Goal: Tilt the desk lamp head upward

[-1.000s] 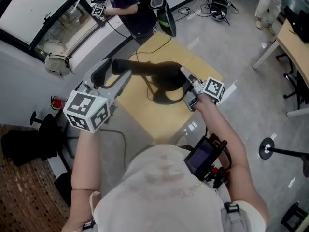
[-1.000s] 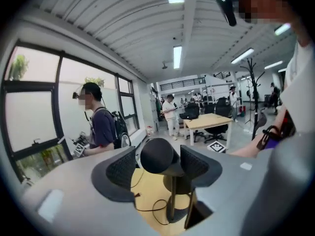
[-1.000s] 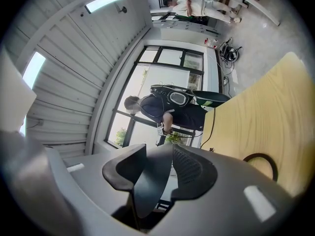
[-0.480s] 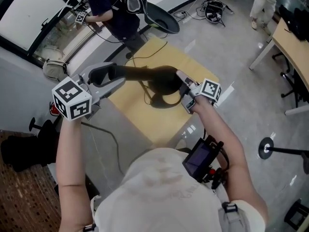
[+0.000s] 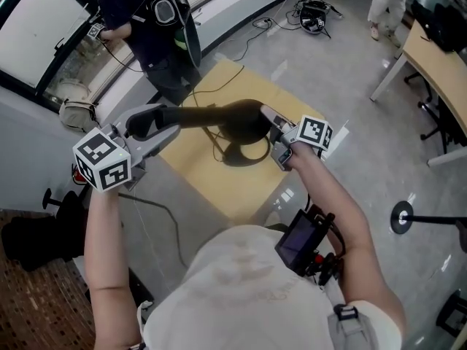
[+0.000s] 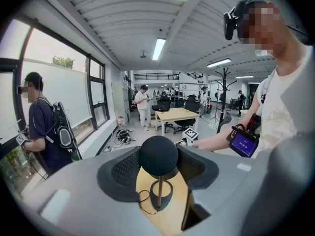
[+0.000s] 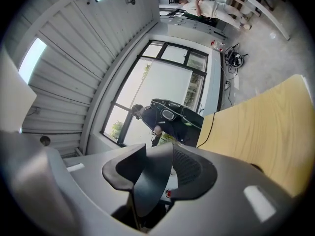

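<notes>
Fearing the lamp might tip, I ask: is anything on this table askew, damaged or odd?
Nothing stands out. The lamp's ring base lies flat on the yellow table, the stem stands straight up from it, and the cord loops loosely beside it.

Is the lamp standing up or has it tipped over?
Standing. In the left gripper view the lamp has its stem upright and its ring base flat on the table.

The lamp base (image 5: 228, 159) sits on the desk (image 5: 219, 189). The lamp head (image 5: 211, 114) reaches left into my left claw (image 5: 166, 119), and my right claw (image 5: 270, 133) is at its right end. Behind the desk, a person (image 5: 146, 28) stands by the window (image 5: 36, 13).
</notes>
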The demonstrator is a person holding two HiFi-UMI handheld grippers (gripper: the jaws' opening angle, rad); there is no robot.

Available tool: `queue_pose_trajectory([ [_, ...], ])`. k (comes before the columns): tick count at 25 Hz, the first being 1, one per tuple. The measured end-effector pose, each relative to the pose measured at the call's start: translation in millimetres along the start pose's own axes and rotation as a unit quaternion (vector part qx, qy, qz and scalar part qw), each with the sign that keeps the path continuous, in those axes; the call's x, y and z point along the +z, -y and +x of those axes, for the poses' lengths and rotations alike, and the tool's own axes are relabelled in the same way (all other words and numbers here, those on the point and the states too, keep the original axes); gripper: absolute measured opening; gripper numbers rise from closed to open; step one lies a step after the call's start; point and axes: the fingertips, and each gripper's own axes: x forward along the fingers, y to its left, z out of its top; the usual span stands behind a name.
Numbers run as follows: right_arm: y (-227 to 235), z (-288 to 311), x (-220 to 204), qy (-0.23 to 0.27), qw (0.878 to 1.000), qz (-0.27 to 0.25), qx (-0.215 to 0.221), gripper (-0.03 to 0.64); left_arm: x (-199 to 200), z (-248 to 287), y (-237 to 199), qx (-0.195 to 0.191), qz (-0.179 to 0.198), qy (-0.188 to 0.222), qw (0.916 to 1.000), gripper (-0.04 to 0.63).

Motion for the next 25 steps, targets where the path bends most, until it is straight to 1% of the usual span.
queue_pose_trajectory([
  [2,-2,-3,2,0.004,1.000,-0.011,-0.009,0.172,-4,-2,0,-0.002,-0.005,0.000,1.0000,0.225],
  [7,-12,-2,13,0.019,0.999,-0.044,0.014,0.170,-11,-3,-1,-0.007,-0.012,0.006,0.9999,0.225],
  [14,-27,-10,29,0.028,0.996,-0.084,0.000,0.169,-16,-4,-1,-0.012,-0.021,0.008,0.9997,0.225],
  [20,-41,-12,43,0.028,0.992,-0.119,-0.013,0.170,-23,-6,-5,-0.019,-0.037,0.011,0.9991,0.225],
  [25,-45,-16,51,0.032,0.990,-0.134,-0.021,0.172,-27,-3,-4,-0.025,-0.041,0.017,0.9987,0.224],
])
